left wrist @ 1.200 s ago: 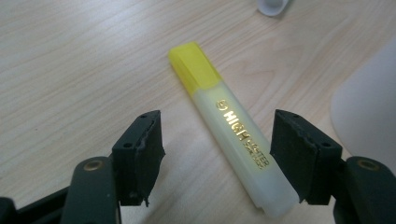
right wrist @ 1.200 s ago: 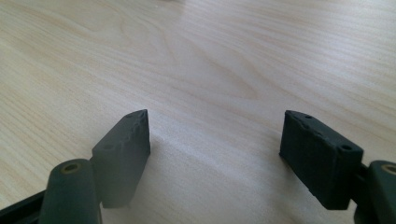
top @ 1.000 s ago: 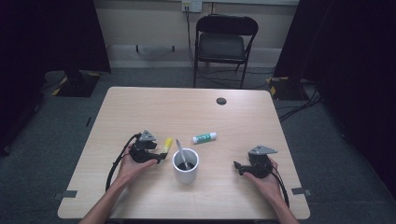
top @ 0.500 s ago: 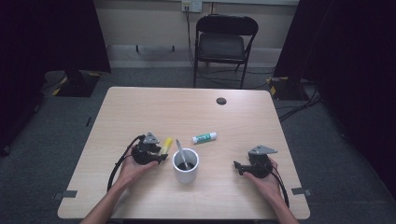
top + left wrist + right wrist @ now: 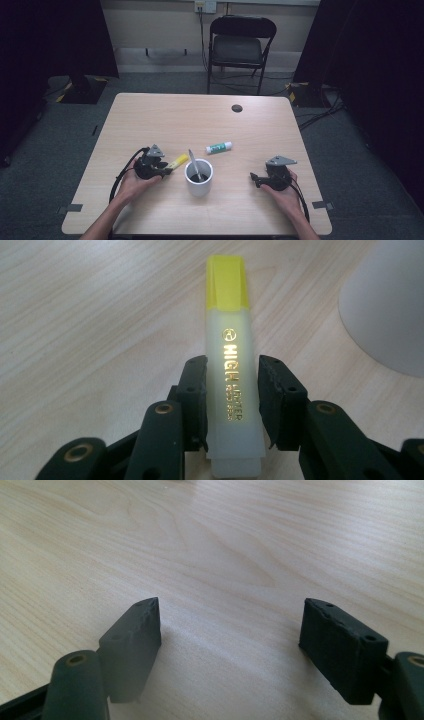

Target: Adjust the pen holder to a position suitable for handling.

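A yellow highlighter [image 5: 230, 340] lies flat on the wooden table [image 5: 165, 120], cap pointing away from me and toward the white mug [image 5: 199, 184]. My left gripper [image 5: 232, 385] has just been closing, and its two black pads now press on the barrel from both sides. In the high view this gripper [image 5: 167, 169] sits left of the mug with the highlighter [image 5: 177, 161] sticking out of it. My right gripper [image 5: 254, 179] rests on the table right of the mug. Its jaws [image 5: 230, 630] stand wide open over bare wood.
The mug [image 5: 390, 315] holds a slim grey utensil [image 5: 194, 162] leaning left. A green-and-white glue stick [image 5: 219, 147] lies behind the mug. A small black disc [image 5: 237, 108] sits near the far edge. A folding chair [image 5: 240, 45] stands beyond the table.
The left gripper's jaws have drawn in around the highlighter, and the hand has shifted only slightly. The right hand and gripper have stayed still.
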